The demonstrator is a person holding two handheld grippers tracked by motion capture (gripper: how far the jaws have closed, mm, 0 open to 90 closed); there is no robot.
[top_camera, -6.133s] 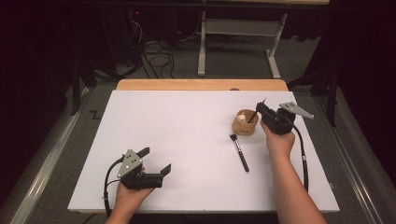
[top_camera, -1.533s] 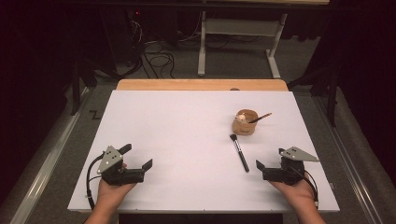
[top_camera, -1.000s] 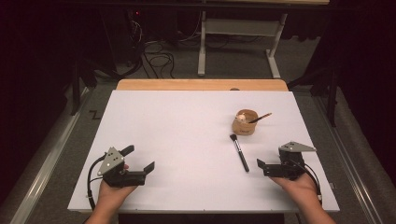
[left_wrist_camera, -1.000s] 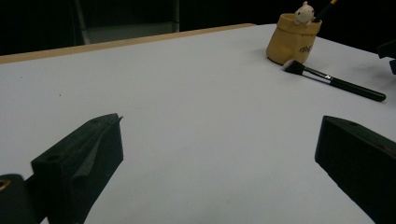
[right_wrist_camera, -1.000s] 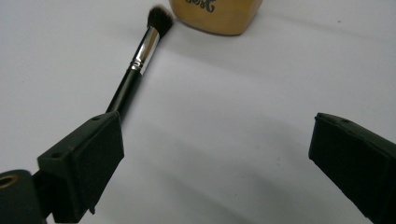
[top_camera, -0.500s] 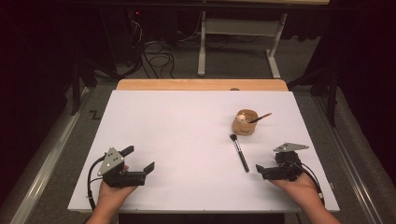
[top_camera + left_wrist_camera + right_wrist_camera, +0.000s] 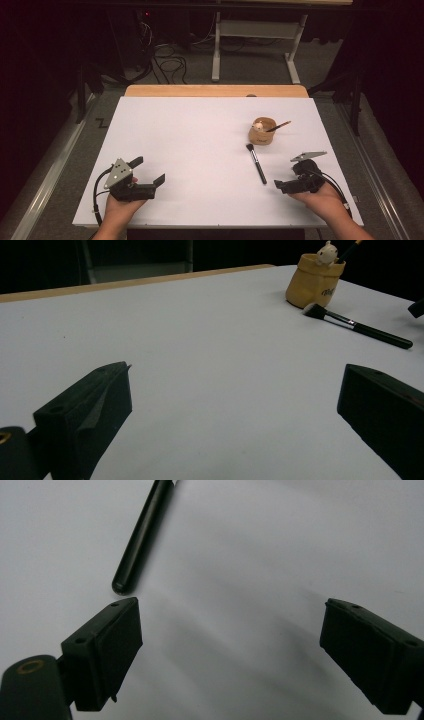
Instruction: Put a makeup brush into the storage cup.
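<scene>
A tan holder (image 7: 262,131) stands at the right back of the white table, with a thin brush handle and a small white figure sticking out of it. A black makeup brush (image 7: 256,163) lies flat just in front of it. My right gripper (image 7: 287,176) rests open at the front right and points left toward the brush's handle end. Its jaws have just been closing a little, with nothing between them. In the right gripper view (image 7: 230,615) the handle end (image 7: 142,535) lies just beyond the left jaw. My left gripper (image 7: 148,170) rests open and empty at the front left. Its view (image 7: 235,380) shows the holder (image 7: 315,282) and brush (image 7: 360,330) far off.
The white table top (image 7: 200,140) has a wooden strip (image 7: 215,90) along its far edge. Beyond it are floor cables and the legs of a white desk (image 7: 255,50). Dark floor runs along both sides.
Six seconds ago my right gripper was at the holder; it has since come back to the front right edge. Over the last second its top plate tipped slightly left. The left hand kept still.
</scene>
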